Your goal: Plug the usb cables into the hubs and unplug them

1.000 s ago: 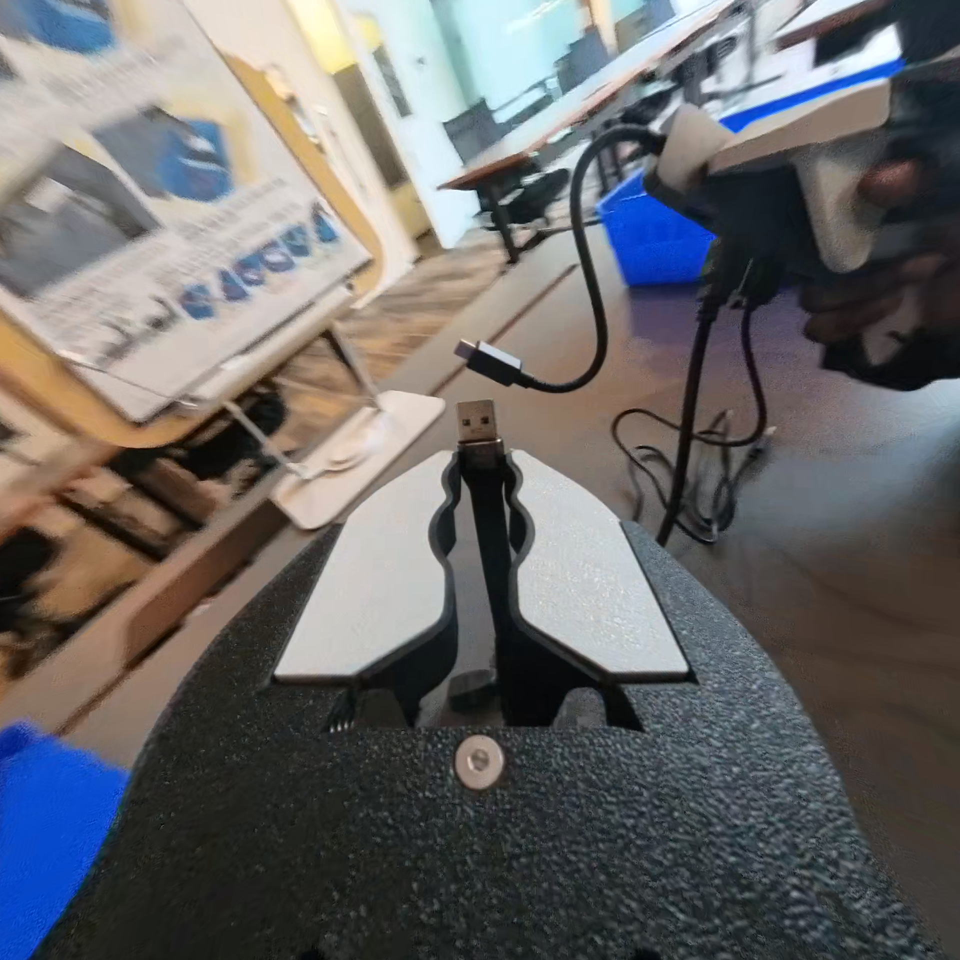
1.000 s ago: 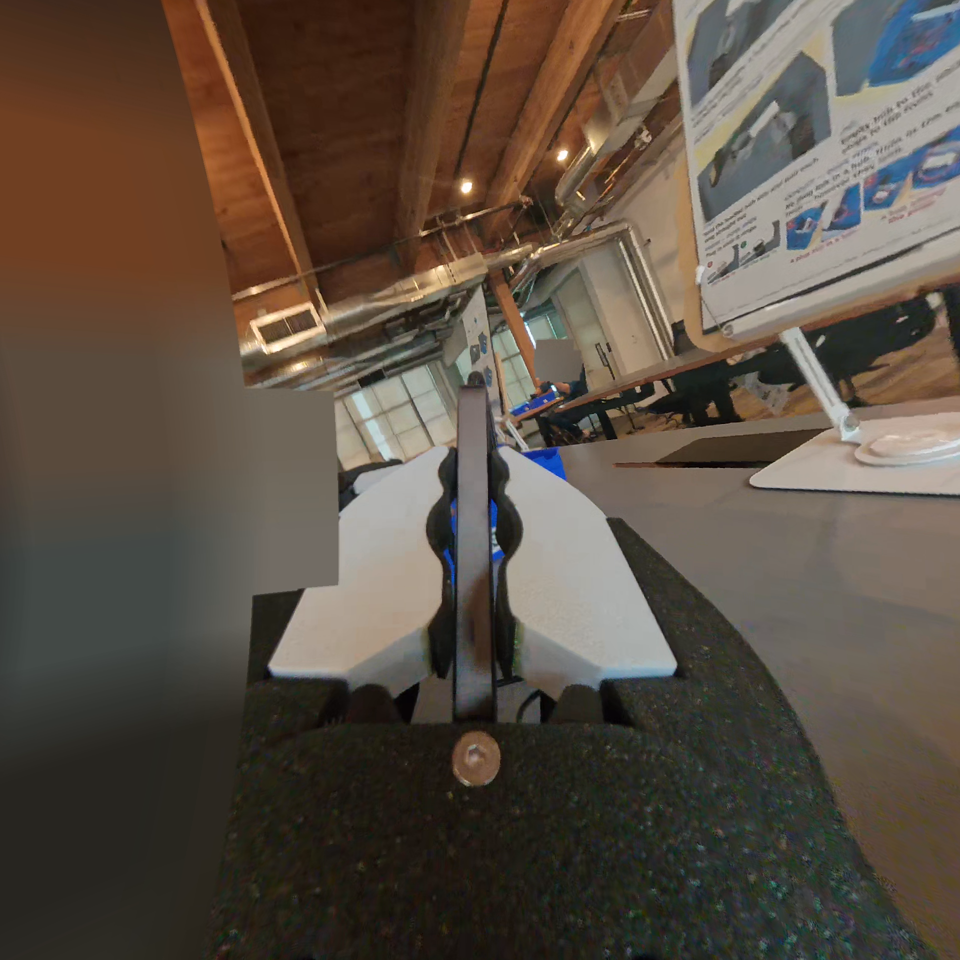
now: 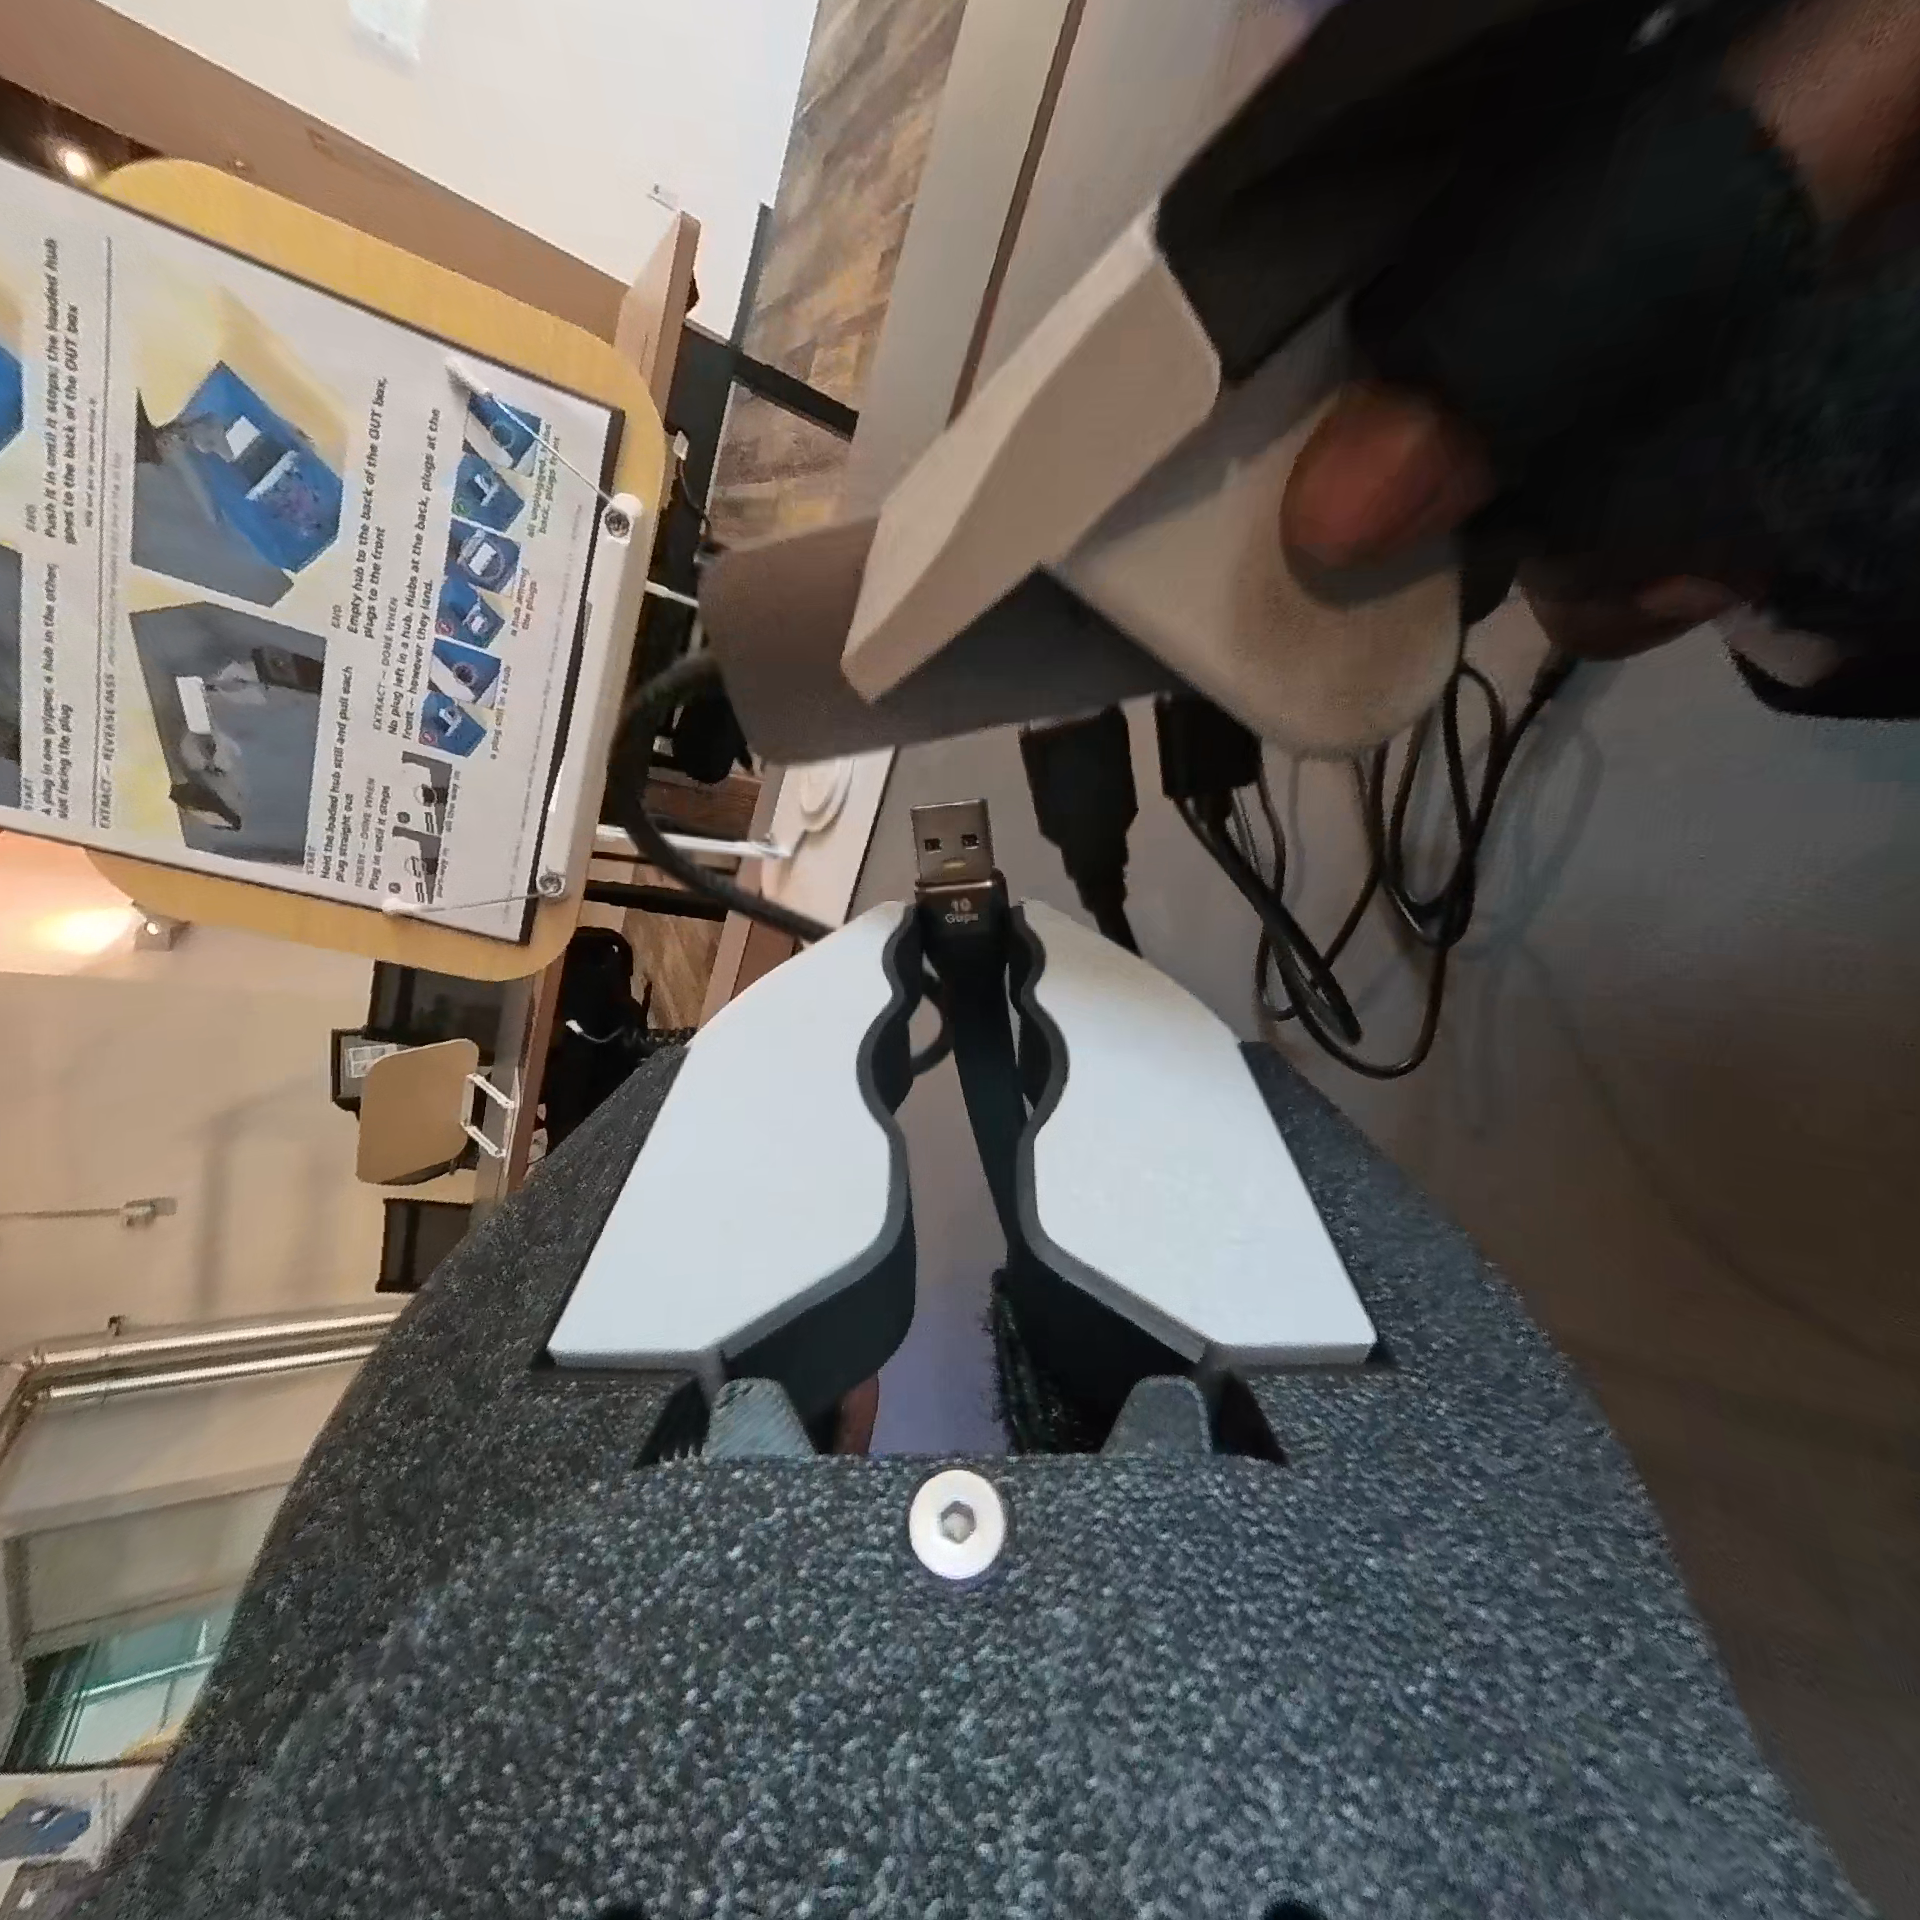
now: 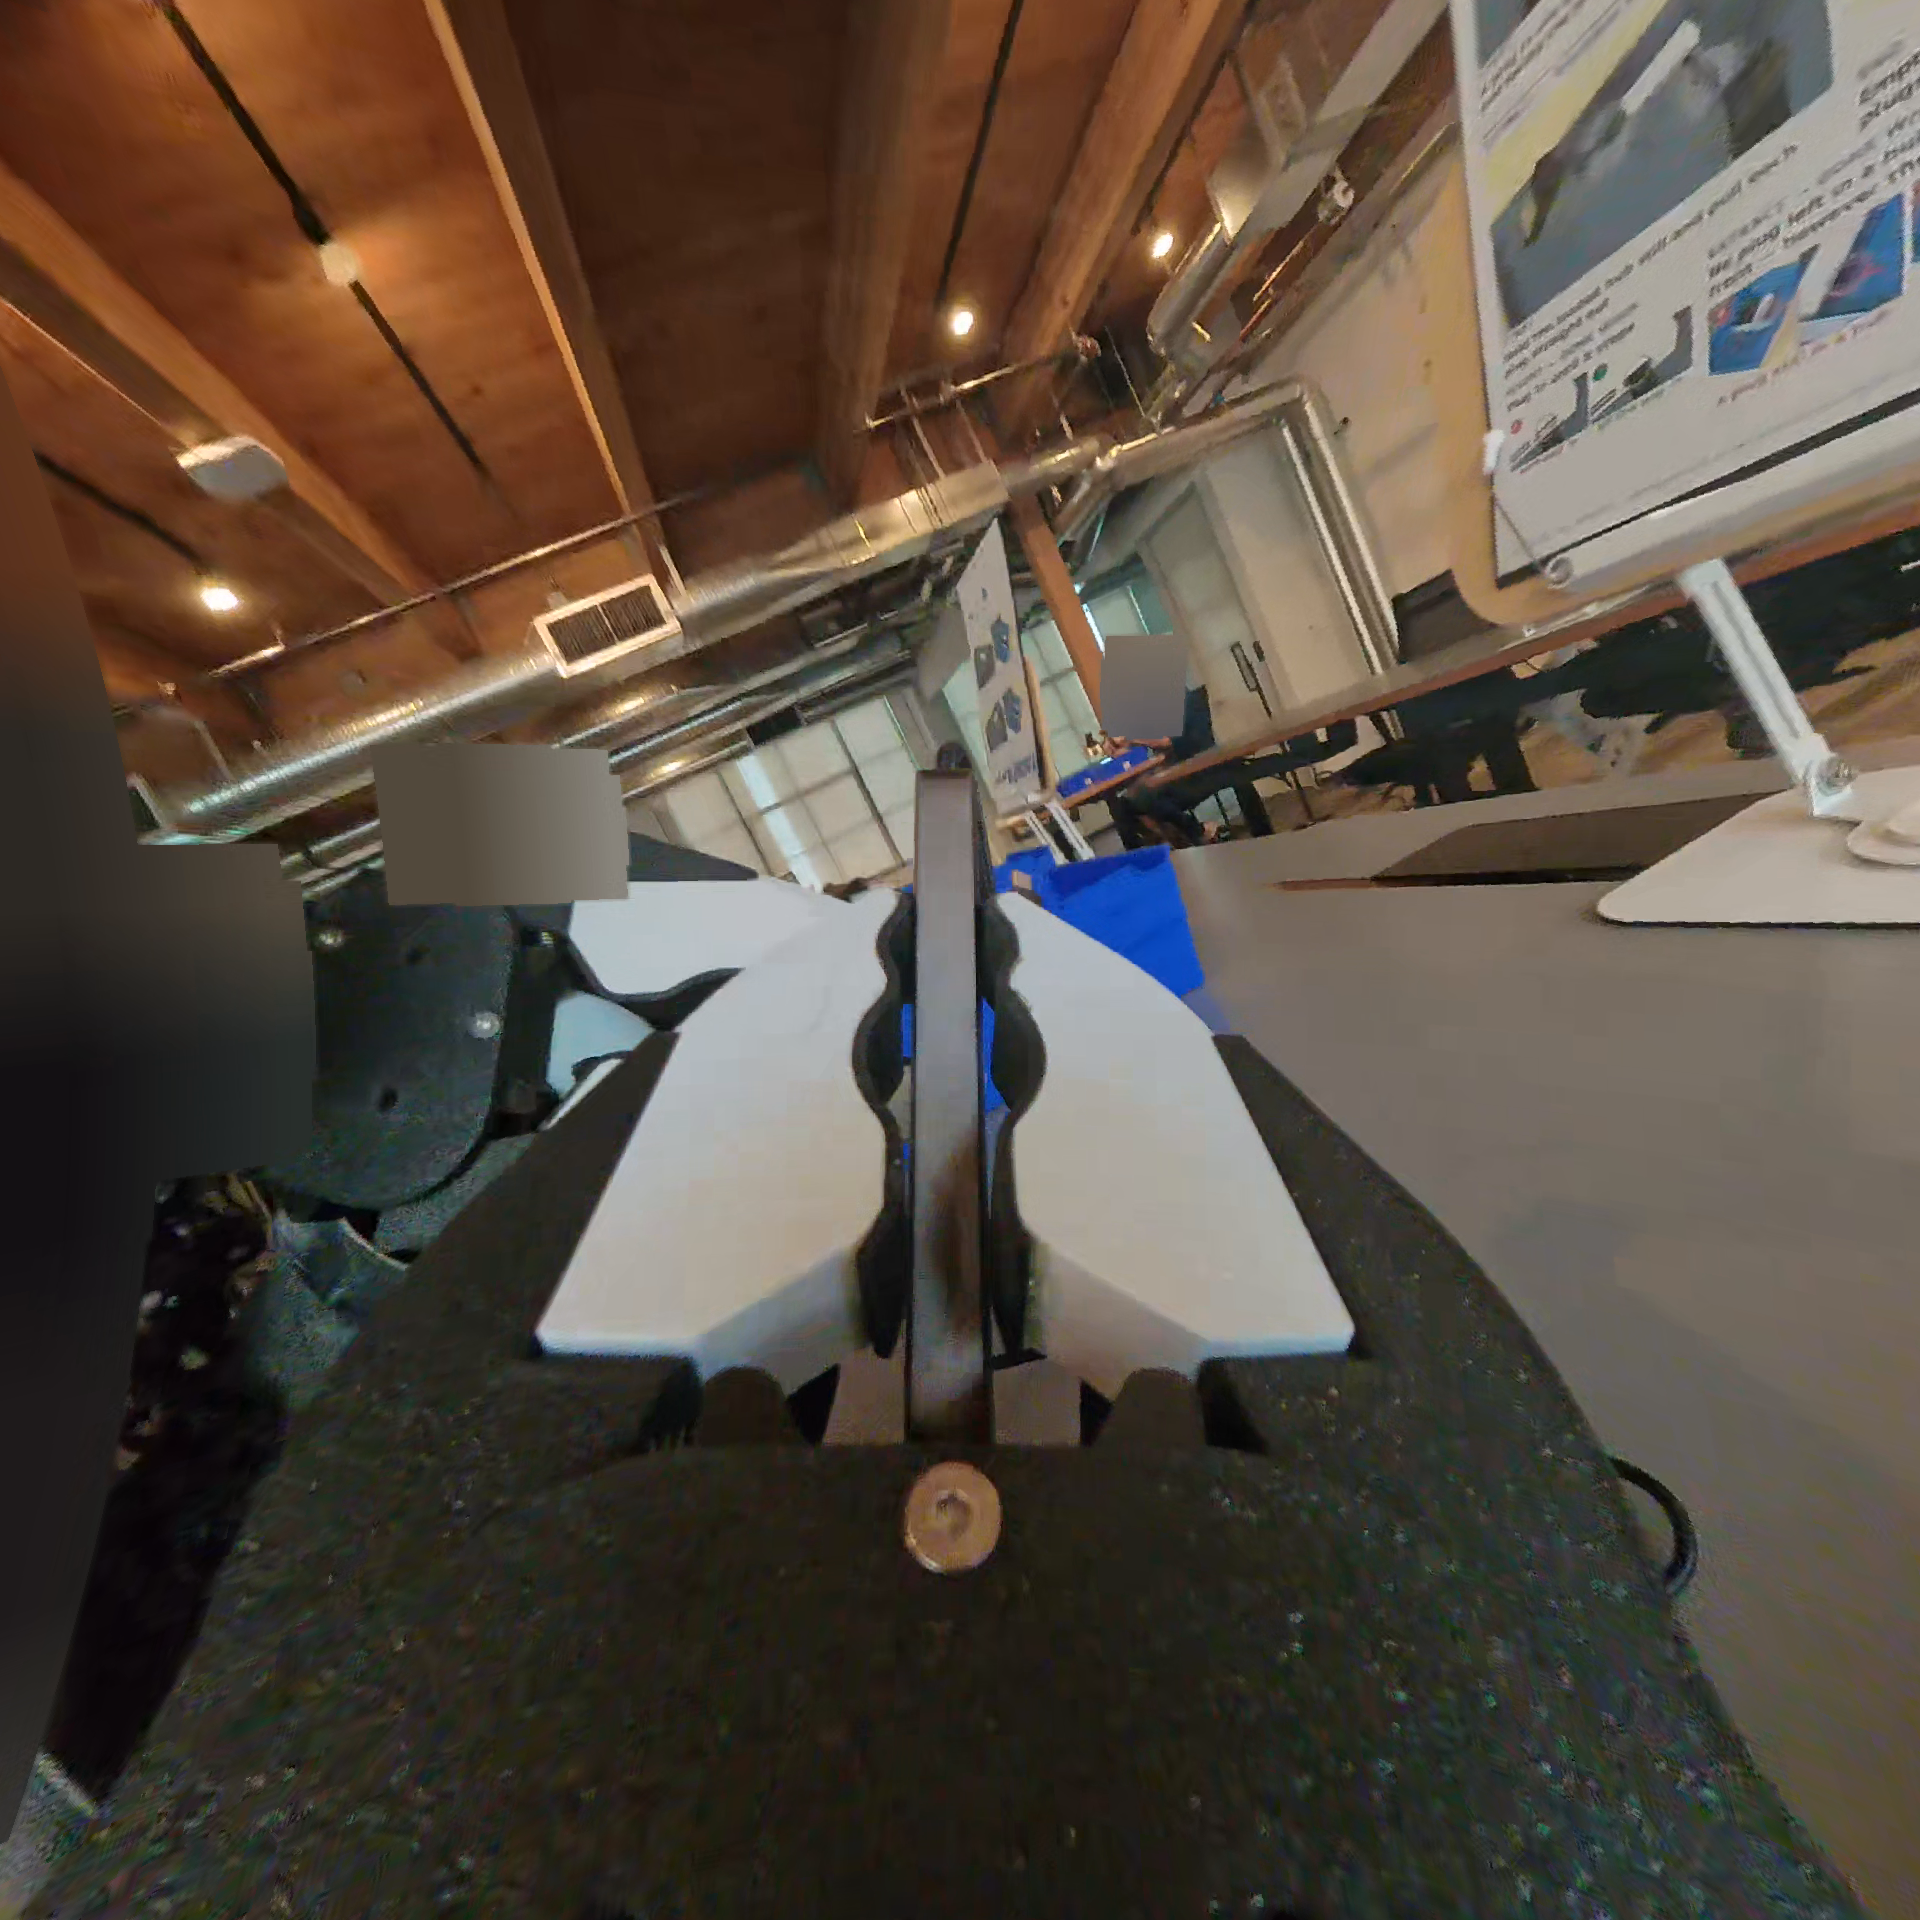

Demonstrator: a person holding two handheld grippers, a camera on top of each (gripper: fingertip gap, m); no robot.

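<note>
My left gripper (image 3: 961,914) is shut on a black USB cable's plug (image 3: 951,847), whose metal end sticks out past the fingertips. Just above it, my right gripper (image 3: 810,644) fills the top right of the left wrist view, held by a hand (image 3: 1371,499). Black plugs and cables (image 3: 1081,831) hang below it. In the right wrist view my right gripper (image 4: 945,914) is shut on a thin dark hub (image 4: 945,1039) seen edge-on. The left gripper (image 4: 675,935) shows close at the left.
A grey table (image 4: 1558,1143) spreads to the right. A blue bin (image 4: 1112,914) stands beyond the fingertips. An instruction poster on a white stand (image 4: 1756,665) is at the far right, also seen in the left wrist view (image 3: 312,520). Loose black cables (image 3: 1382,935) lie on the table. Some 5 centimetres of space lies between my two pairs of fingers.
My left gripper has rolled about a quarter turn and moved close under the right gripper, still holding the plug. The left gripper has come into the right wrist view.
</note>
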